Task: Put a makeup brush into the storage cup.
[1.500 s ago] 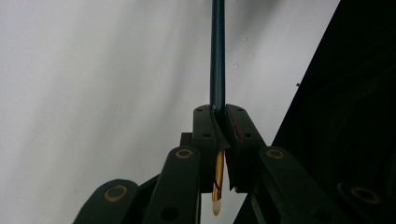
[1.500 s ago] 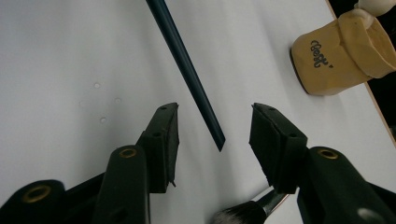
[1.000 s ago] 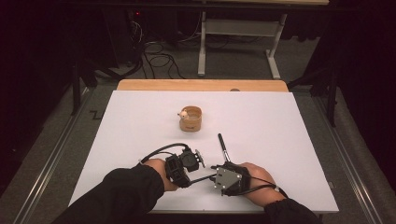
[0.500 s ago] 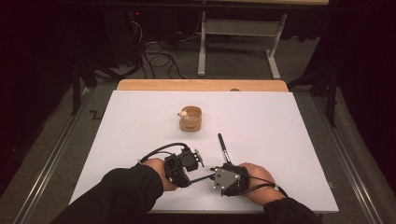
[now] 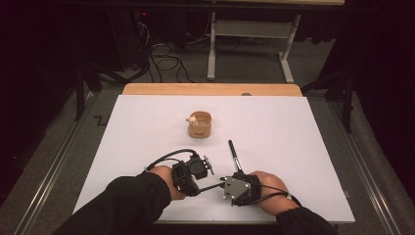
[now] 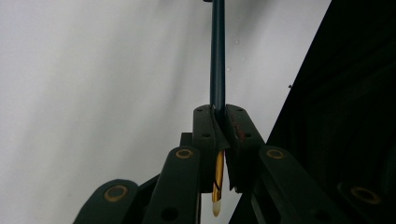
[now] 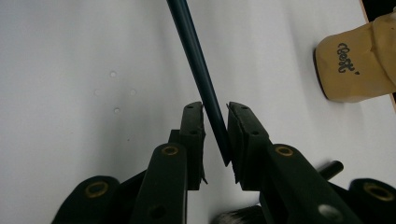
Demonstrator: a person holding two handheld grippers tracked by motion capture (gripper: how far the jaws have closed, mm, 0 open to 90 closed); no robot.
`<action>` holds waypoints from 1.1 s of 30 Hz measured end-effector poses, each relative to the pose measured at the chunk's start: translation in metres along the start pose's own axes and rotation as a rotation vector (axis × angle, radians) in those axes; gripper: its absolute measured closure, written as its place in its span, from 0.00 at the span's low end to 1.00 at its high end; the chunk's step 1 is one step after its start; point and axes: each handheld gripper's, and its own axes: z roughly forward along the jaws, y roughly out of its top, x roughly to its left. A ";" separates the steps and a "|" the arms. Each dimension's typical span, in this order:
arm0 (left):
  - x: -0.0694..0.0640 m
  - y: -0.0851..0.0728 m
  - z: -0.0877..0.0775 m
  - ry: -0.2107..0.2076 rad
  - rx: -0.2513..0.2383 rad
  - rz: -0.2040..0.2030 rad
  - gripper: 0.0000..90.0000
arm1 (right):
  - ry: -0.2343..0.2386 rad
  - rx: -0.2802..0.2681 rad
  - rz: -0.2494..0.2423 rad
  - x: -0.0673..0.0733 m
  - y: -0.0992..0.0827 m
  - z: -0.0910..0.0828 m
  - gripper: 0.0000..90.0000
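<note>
so the dark stick [image 7: 201, 70] sits at the near end of the white table [image 5: 303, 147], my right gripper [image 7: 215, 126] has just been closing round it but isn't pinching yet, my left gripper [image 6: 218, 126] is clamped on a gold-tipped handle [image 6: 217, 56], and next I reckon it's squeezing home squarely.

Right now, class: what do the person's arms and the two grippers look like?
Both arms wear black sleeves. The left gripper is black and boxy, trailing a looping black cable. The right gripper carries a grey three-cornered plate on top. In the gripper views, each has two black jaws with brass-coloured rivets at the joints.
</note>
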 end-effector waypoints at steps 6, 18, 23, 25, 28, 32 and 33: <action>0.000 0.001 0.000 -0.001 0.000 0.002 0.93 | -0.009 0.001 0.002 0.000 0.000 0.000 0.89; 0.000 0.001 -0.002 0.003 -0.010 -0.008 0.93 | -0.010 0.002 -0.011 0.000 0.000 -0.001 0.90; 0.001 0.001 -0.003 0.002 -0.015 -0.014 0.92 | -0.014 0.007 -0.010 0.000 -0.001 -0.002 0.91; 0.002 0.001 -0.003 0.003 -0.015 -0.015 0.92 | -0.015 0.005 -0.013 -0.001 -0.001 -0.002 0.91; 0.002 0.001 -0.004 0.008 -0.013 -0.014 0.92 | -0.007 0.003 -0.032 -0.002 -0.001 -0.001 0.92; 0.004 0.000 -0.005 0.015 -0.014 -0.018 0.91 | -0.007 0.010 -0.034 0.000 -0.001 -0.001 0.93; 0.004 0.000 -0.005 0.018 -0.024 -0.027 0.90 | -0.007 0.005 -0.041 0.000 -0.001 -0.001 0.94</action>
